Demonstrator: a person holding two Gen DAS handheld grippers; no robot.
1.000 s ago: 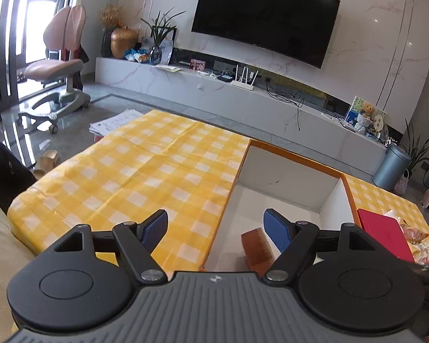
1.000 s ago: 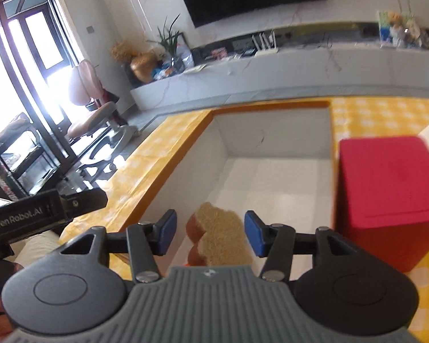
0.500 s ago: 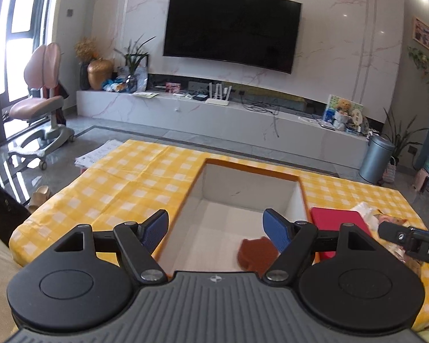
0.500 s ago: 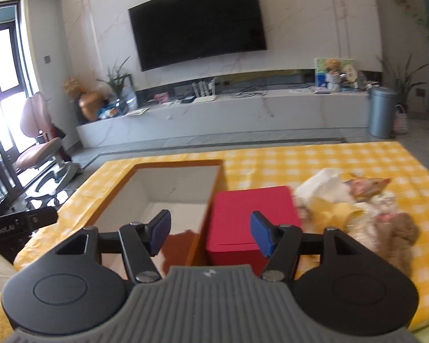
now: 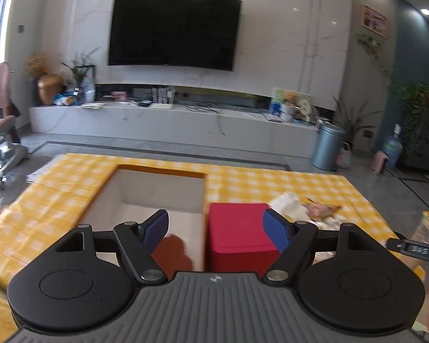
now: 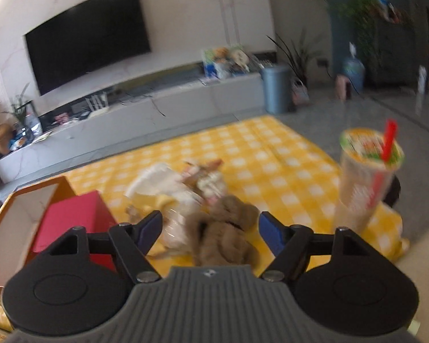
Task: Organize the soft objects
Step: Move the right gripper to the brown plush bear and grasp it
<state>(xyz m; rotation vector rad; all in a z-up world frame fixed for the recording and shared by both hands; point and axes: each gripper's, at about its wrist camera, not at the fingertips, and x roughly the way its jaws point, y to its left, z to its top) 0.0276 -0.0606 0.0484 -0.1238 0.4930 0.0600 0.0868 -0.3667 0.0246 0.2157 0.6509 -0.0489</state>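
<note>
An open box [image 5: 160, 200] with white walls and an orange rim sits on the yellow checked table; a brown soft toy [image 5: 171, 253] lies in its near part. My left gripper [image 5: 216, 228] is open and empty above the box's right edge and a red box [image 5: 237, 228]. My right gripper [image 6: 210, 230] is open and empty, just above a brown plush toy [image 6: 223, 228] in a blurred pile of soft things [image 6: 180, 185] on the cloth. The open box [image 6: 17, 220] and red box [image 6: 71, 217] show at the left of the right wrist view.
A tall plastic drink cup with a red straw [image 6: 366, 177] stands at the table's right edge. The pile [image 5: 303, 208] lies right of the red box. A TV wall, low cabinet and grey bin [image 5: 327, 145] stand beyond the table.
Both grippers swung right. The right gripper left the brown toy in the box and moved over to the pile; it now hovers over the plush toy.
</note>
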